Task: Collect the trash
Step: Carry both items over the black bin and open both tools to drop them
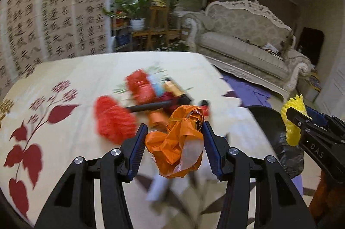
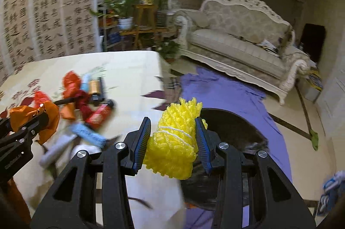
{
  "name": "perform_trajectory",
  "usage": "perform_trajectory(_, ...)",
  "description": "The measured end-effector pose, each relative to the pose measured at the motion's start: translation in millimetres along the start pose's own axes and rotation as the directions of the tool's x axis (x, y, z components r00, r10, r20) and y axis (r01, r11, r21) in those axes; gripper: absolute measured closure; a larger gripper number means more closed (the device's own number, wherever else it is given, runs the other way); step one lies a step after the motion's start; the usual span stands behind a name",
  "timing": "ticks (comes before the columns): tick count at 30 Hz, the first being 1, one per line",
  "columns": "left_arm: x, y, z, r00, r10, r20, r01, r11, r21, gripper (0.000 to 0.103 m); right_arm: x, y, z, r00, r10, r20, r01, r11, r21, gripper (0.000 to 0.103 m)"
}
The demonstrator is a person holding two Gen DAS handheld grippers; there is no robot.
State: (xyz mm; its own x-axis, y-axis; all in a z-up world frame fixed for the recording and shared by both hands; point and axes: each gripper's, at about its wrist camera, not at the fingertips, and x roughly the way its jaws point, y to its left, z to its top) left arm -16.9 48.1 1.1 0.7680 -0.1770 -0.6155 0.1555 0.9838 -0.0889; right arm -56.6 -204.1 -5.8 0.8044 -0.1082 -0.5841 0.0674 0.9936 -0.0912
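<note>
In the left wrist view my left gripper (image 1: 175,124) is shut on a crumpled orange plastic wrapper (image 1: 176,142), held just above the table's near edge. In the right wrist view my right gripper (image 2: 173,119) is shut on a yellow foam net (image 2: 172,149), its blue pads pressing both sides. That net hangs over the mouth of a black trash bag (image 2: 232,129) beside the table. Each gripper shows in the other's view: the right gripper (image 1: 298,115) with the yellow foam net (image 1: 293,121), the left gripper (image 2: 41,114) with the orange wrapper (image 2: 50,119).
More trash lies blurred on the cream flowered tablecloth (image 1: 54,82): a red foam net (image 1: 114,121), red packets (image 1: 140,86), a black stick, blue and white wrappers (image 2: 88,135). A purple cloth (image 2: 226,91) covers the floor before an ornate sofa (image 1: 243,35). Potted plants (image 1: 140,4) stand behind.
</note>
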Motion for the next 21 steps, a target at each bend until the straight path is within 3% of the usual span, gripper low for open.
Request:
perform_trajectory(11, 36.1, -82.4, 17.1, 0.997, -0.074, -0.008, 0.075, 0.99, 0.117, 0.052, 26.6, -62.3, -11.2, 0.998, -0.059, -0.016, 0.06, 0.995, 0.075, 0.062)
perform_trajectory(21, 65.9, -127.0, 20.2, 0.995, -0.095, -0.04, 0.1, 0.98, 0.17, 0.052, 47.8, -103.0, -17.0, 0.997, -0.066, -0.038, 0.07, 0.991, 0.117, 0.062)
